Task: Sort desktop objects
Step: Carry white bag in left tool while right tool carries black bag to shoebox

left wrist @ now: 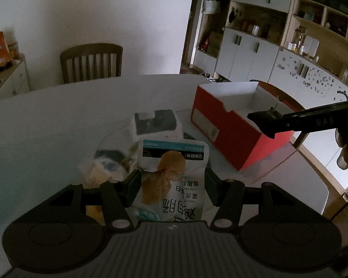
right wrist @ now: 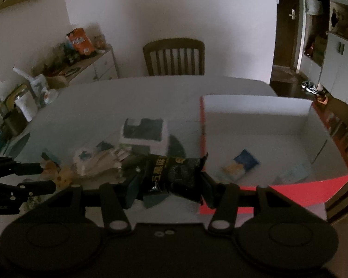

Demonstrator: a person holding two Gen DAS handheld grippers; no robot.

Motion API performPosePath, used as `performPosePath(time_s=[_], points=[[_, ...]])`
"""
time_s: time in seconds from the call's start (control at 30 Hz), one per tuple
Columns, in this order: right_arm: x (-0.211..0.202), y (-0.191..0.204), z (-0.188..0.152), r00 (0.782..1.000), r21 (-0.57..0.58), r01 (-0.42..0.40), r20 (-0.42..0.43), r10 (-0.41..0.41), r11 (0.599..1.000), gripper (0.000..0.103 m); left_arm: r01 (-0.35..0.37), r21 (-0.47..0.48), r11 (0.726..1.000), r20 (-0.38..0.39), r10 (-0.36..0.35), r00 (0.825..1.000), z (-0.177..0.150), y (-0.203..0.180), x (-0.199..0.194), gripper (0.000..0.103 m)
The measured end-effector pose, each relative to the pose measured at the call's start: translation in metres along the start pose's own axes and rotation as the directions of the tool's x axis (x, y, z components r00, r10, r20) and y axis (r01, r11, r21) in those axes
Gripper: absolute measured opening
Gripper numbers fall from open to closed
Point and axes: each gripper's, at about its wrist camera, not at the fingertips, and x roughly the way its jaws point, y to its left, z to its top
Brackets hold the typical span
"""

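The white table (right wrist: 150,97) is carrying the whole job, and the red box (right wrist: 255,115) with its white inside is standing open on it toward the right, taking in the sorted goods. The sorting is looking partly done: a blue-and-tan packet (right wrist: 241,164) is already lying on the box floor, with what may be a pale second item beside it, too blurred to tell. Outside the box, a white device with a dark top (right wrist: 143,132) and a loose heap of small wrappers (right wrist: 97,159) are waiting near the table's middle. Both grippers are tilting down over this clutter, each carrying one item. The left gripper (left wrist: 172,186) is clamping its jaws on a white snack pouch (left wrist: 171,178) printed with a chicken picture, held upright above the heap. The right gripper (right wrist: 170,186) is pinching a black snack packet (right wrist: 174,171) just at the box's near corner.
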Motion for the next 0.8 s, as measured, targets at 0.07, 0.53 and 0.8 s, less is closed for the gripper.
performPosePath(time_s=[0.07,0.53,0.8], points=[[-0.001,-0.01,0.002,1.0,0.007,-0.006,0.005,0.006,1.0,0.055,0.002,0.003,1.0,0.008,-0.002,1.0,0.007,-0.007,0.004,0.057],[-0.009,-0.081,0.016,0.999,0.016,0.032,0.018,-0.032,0.999,0.055,0.057,0.057,0.997,0.017,-0.058,0.998,0.058,-0.072,0.052,0.057],[-0.008,-0.118,0.018,0.998,0.033,0.058,0.025,-0.059,0.998,0.055,0.099,0.107,0.989,0.007,-0.101,0.995,0.087,-0.108,0.087,0.057]])
